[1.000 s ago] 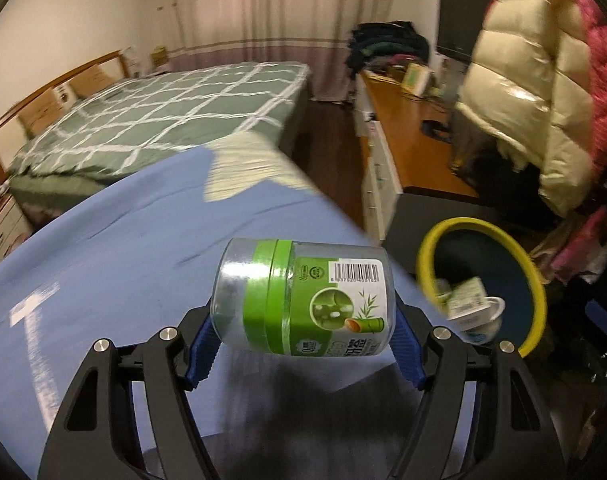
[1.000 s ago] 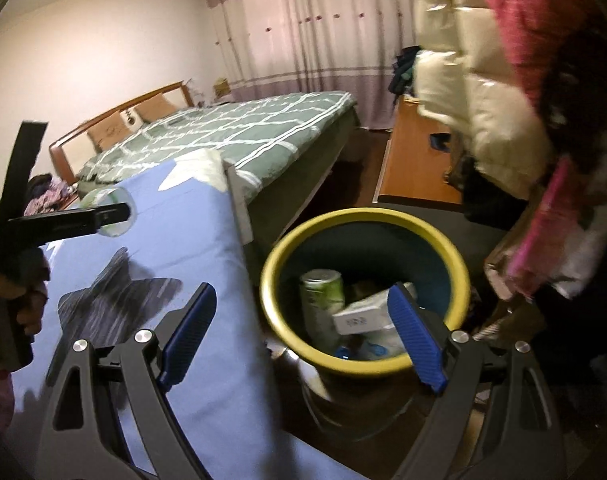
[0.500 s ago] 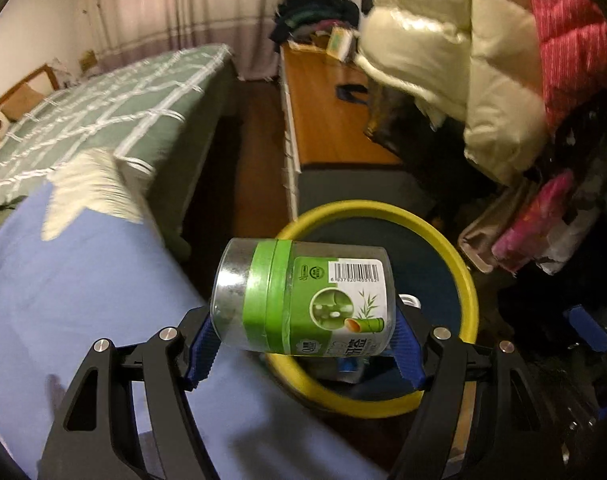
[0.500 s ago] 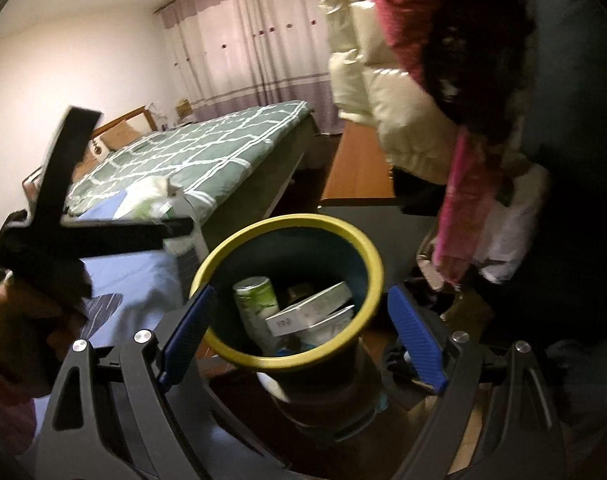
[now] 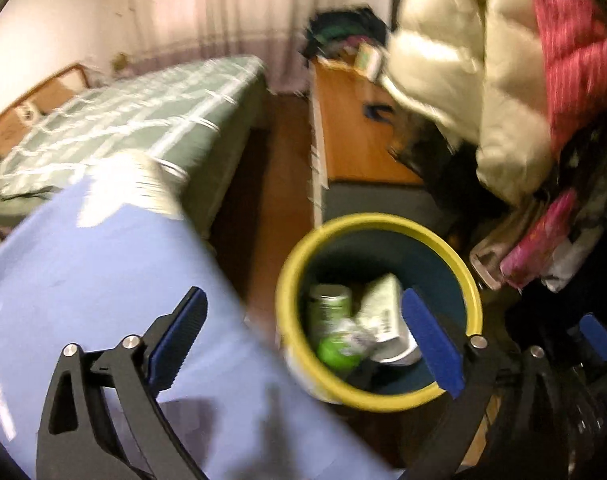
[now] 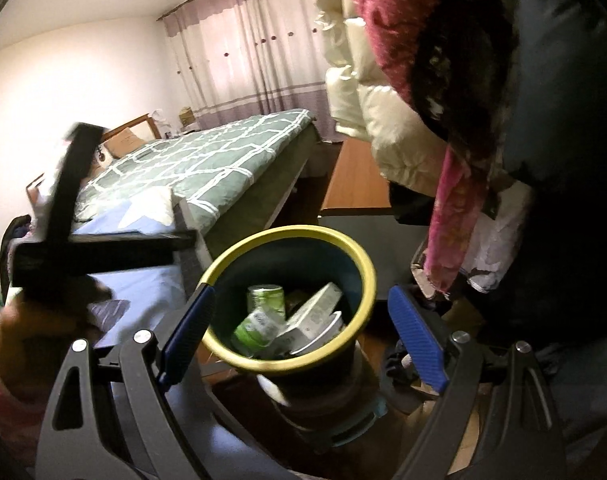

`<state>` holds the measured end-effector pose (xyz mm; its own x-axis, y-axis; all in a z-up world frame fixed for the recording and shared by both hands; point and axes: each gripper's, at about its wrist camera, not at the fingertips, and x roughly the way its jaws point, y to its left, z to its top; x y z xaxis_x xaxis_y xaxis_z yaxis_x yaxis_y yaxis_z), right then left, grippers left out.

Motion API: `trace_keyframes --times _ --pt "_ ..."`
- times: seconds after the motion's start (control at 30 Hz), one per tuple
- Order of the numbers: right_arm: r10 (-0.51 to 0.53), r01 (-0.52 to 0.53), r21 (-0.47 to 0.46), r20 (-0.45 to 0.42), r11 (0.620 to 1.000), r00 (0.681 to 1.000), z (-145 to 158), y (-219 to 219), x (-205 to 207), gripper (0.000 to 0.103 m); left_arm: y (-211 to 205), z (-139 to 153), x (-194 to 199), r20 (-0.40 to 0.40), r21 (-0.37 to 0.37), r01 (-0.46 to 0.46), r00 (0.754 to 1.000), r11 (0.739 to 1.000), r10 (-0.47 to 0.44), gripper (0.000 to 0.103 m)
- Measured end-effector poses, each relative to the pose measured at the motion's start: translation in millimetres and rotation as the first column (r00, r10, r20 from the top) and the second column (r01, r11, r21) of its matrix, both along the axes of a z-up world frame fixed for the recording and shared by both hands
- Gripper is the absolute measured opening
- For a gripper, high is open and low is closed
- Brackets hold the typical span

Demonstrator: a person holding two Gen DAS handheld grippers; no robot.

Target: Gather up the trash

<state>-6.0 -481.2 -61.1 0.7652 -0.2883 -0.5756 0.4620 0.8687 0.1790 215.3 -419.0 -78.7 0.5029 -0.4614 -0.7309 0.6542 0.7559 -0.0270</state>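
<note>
left gripper (image 5: 303,344): spread apart, empty | right gripper (image 6: 303,336): spread apart, empty | bin (image 5: 459,264): holds green-labelled jar (image 5: 337,346), possibly on its side (blurred)

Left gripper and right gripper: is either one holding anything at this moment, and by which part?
Nothing is held. The left gripper and right gripper both have jaws spread open and empty above the yellow-rimmed bin.
</note>
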Motion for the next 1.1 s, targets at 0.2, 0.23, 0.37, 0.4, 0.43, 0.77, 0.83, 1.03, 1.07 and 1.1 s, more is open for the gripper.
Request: trace_keyframes --times 0.2,0.23,0.37,0.4,0.43,0.77,0.83,1.03,1.07,1.1 --pt "0.1 -0.1 -0.018 -0.004 0.995 0.995 11.0 30.3 8.4 0.085 120.9 48.6 -33.8 0.056 -0.131 -0.134 0.988 0.982 0.142 0.098" --pt "0.118 -0.118 -0.025 -0.005 0.993 0.993 14.0 36.6 10.1 0.085 146.1 55.5 -43.6 0.067 -0.157 -0.167 0.981 0.973 0.18 0.098" --pt "0.184 -0.184 -0.057 -0.004 0.981 0.983 25.6 62.1 12.3 0.089 230.7 73.9 -81.0 0.139 -0.191 -0.306 0.932 0.933 0.334 0.098" --pt "0.196 -0.196 -0.067 -0.002 0.978 0.981 28.7 66.9 12.5 0.089 251.0 78.2 -91.1 0.158 -0.202 -0.338 0.915 0.919 0.371 0.098" --pt "0.21 -0.21 -0.077 0.0 0.975 0.978 32.3 72.6 12.4 0.089 270.0 81.8 -100.5 0.175 -0.21 -0.373 0.895 0.904 0.41 0.098" --pt "0.301 -0.294 -0.137 0.035 0.946 0.953 58.1 110.7 -2.6 0.092 372.5 80.8 -178.8 0.222 -0.237 -0.555 0.768 0.797 0.601 0.098" --pt "0.313 -0.305 -0.146 0.04 0.941 0.949 60.7 117.7 -7.2 0.092 378.8 77.1 -187.1 0.21 -0.24 -0.563 0.766 0.791 0.608 0.098" --pt "0.318 -0.307 -0.148 0.059 0.94 0.946 65.7 122.9 -12.5 0.093 381.8 80.0 -202.4 0.24 -0.243 -0.581 0.74 0.777 0.628 0.098" --pt "0.317 -0.306 -0.144 0.061 0.941 0.946 65.9 122.2 -12.3 0.093 381.5 80.9 -203.5 0.243 -0.243 -0.581 0.739 0.777 0.628 0.098" --pt "0.317 -0.306 -0.141 0.064 0.942 0.946 66.6 122.2 -12.2 0.093 380.6 81.6 -203.8 0.244 -0.243 -0.58 0.739 0.778 0.628 0.098"
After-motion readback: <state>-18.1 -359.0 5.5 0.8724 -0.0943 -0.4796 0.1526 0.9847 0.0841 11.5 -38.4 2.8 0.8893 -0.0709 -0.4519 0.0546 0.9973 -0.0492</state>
